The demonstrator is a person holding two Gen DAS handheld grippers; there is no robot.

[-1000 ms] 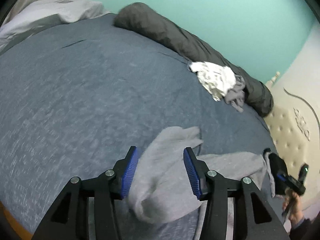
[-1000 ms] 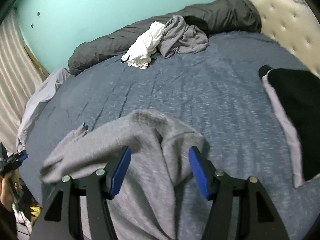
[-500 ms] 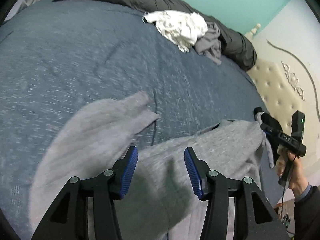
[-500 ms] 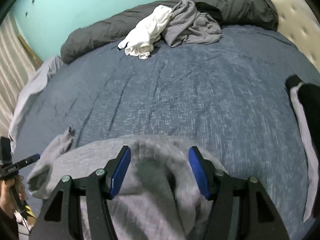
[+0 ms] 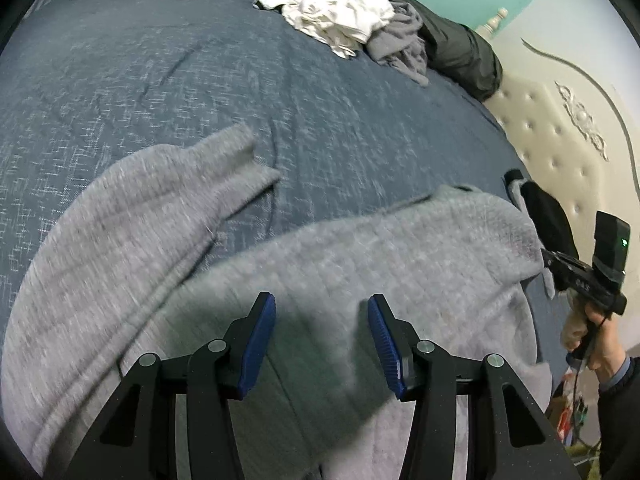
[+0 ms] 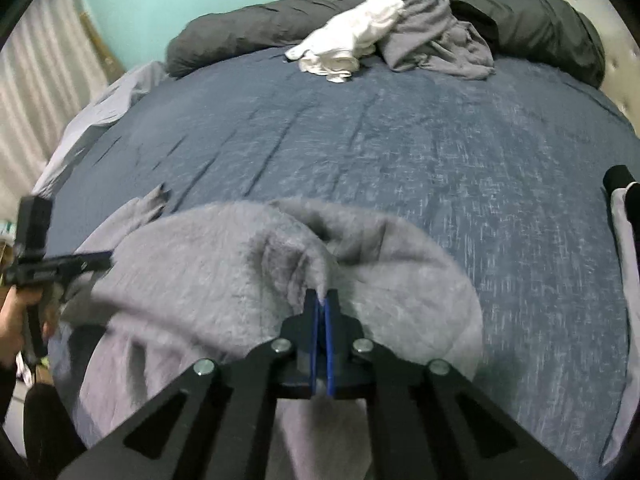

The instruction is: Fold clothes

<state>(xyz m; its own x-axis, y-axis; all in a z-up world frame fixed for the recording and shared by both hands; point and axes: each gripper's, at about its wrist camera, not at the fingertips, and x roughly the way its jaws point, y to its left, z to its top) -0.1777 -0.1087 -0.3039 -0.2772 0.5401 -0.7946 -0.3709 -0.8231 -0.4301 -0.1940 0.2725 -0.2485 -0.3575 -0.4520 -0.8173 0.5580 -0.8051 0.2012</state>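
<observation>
A light grey sweater [image 5: 400,248] lies spread on the blue bed cover [image 5: 200,80], one sleeve [image 5: 160,200] stretched out to the left. My left gripper [image 5: 320,300] hovers open just above the sweater's body, and its blue pads do not press on the cloth. In the right wrist view the same sweater [image 6: 200,260] bunches up into a ridge. My right gripper [image 6: 322,296] is shut on that ridge, with a pinch of grey fabric between its pads. A hand holds the left gripper's body [image 6: 60,264] at the left edge of that view.
A pile of white clothes [image 6: 348,44] and grey clothes [image 6: 440,40] lies at the far side against a rolled dark duvet [image 6: 540,24]. A black garment [image 5: 548,220] rests by the padded headboard [image 5: 560,140]. Curtains [image 6: 36,92] hang left.
My right gripper's jaws have gone from wide apart to shut on a fold of the sweater. My left gripper has swung over from the sleeve and down to the sweater's body, still open.
</observation>
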